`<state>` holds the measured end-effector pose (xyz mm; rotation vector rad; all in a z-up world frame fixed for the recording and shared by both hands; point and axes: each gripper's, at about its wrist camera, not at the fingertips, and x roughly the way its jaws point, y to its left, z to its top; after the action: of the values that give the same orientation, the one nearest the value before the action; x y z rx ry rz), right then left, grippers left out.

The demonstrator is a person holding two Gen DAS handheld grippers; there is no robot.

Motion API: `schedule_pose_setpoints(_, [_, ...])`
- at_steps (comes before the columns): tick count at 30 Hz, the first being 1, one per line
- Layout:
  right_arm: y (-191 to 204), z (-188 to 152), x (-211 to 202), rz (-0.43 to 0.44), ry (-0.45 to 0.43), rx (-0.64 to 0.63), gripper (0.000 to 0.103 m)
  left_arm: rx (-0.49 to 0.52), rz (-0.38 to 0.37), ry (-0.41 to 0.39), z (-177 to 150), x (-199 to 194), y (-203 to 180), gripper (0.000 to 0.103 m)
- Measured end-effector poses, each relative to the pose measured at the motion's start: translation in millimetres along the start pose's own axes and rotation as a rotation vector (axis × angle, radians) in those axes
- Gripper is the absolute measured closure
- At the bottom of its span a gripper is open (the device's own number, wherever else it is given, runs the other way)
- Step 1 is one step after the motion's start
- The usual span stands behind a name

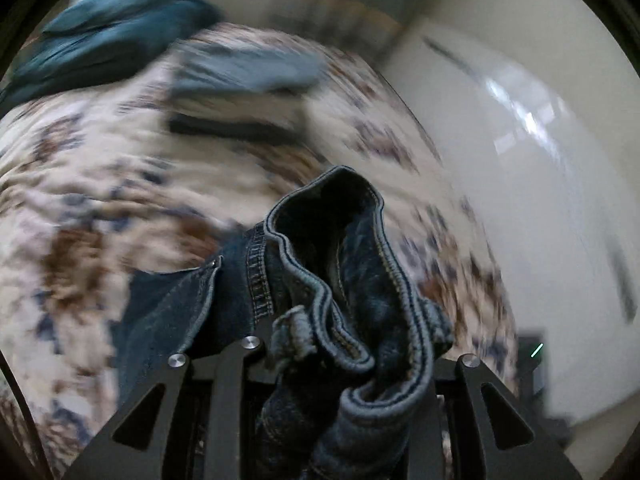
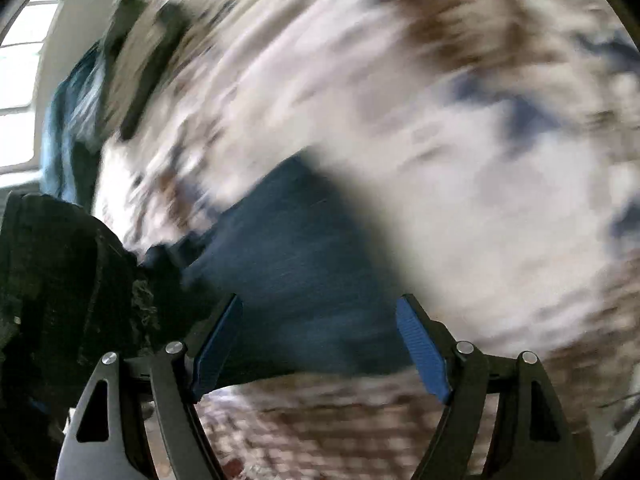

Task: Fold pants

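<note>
1. where the left gripper [image 1: 344, 360] sits, its fingers are clamped on the bunched waistband of the jeans [image 1: 340, 280], lifted over the bed [image 1: 100, 184].
2. right gripper [image 2: 320, 344]: fingers spread wide, nothing between them, above a jeans leg lying on the bed.
3. folded clothes [image 1: 240, 92] lie farther back.

left gripper [image 1: 340, 364]: matte black frame, flat angular linkage arms with triangular cut-outs, round silver screw heads at the pivots; finger pads not visible in the left wrist view.

right gripper [image 2: 320, 344]: same matte black build, paired linkage arms each side with elongated triangular cut-outs, two silver screw heads per side; fingers [image 2: 422, 354] faced with ribbed blue pads on their inner sides, tapering to slim black tips.

no sleeve, hand, cable or printed marking can be made out in either view.
</note>
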<state>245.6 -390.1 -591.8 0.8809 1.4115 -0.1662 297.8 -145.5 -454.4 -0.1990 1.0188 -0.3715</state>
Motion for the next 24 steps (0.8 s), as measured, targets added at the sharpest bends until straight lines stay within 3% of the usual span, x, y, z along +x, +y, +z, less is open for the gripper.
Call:
schedule_pose_setpoints(3, [-43.7, 15.8, -15.1, -0.055, -0.032, 0.036, 0.021, 0.155, 0.039, 0.133, -43.7, 63.7, -52.2, 0.081])
schedule_pose_setpoints(5, [-68.9, 22.4, -21.7, -0.073, -0.047, 0.073, 0.021, 0.212, 0.072, 0.2, -69.5, 94.9, -65.9, 0.081])
schedule_pose_setpoints(7, [-84.7, 23.5, -25.4, -0.092, -0.05, 0.096, 0.021, 0.275, 0.11, 0.234, -90.2, 108.5, -81.4, 0.081])
schedule_pose_setpoints(11, [-99.8, 28.5, -25.9, -0.089, -0.027, 0.105, 0.021, 0.366, 0.168, 0.255, -90.6, 104.8, -98.7, 0.064])
schedule_pose_setpoints(13, [-106.3, 29.4, -32.6, -0.08, -0.025, 0.087, 0.021, 0.33, 0.147, 0.259, -81.5, 90.2, -94.6, 0.053])
schedule_pose_setpoints(15, [-104.3, 32.8, -36.4, -0.045, -0.02, 0.07, 0.021, 0.264, 0.074, 0.258, -69.6, 64.2, -88.5, 0.02])
schedule_pose_setpoints(17, [-96.1, 31.6, -41.0, -0.005, -0.005, 0.055, 0.021, 0.184, 0.035, 0.273, -62.3, 47.9, -74.5, 0.006])
schedule_pose_setpoints(20, [-65.9, 30.6, -36.3, 0.102, 0.044, 0.004, 0.021, 0.064, 0.061, 0.252, -43.8, 19.9, -39.4, 0.006])
schedule_pose_setpoints(24, [-24.8, 22.6, -15.4, 0.196, 0.125, -0.059, 0.021, -0.057, 0.265, 0.207, -28.5, 3.5, 41.6, 0.006])
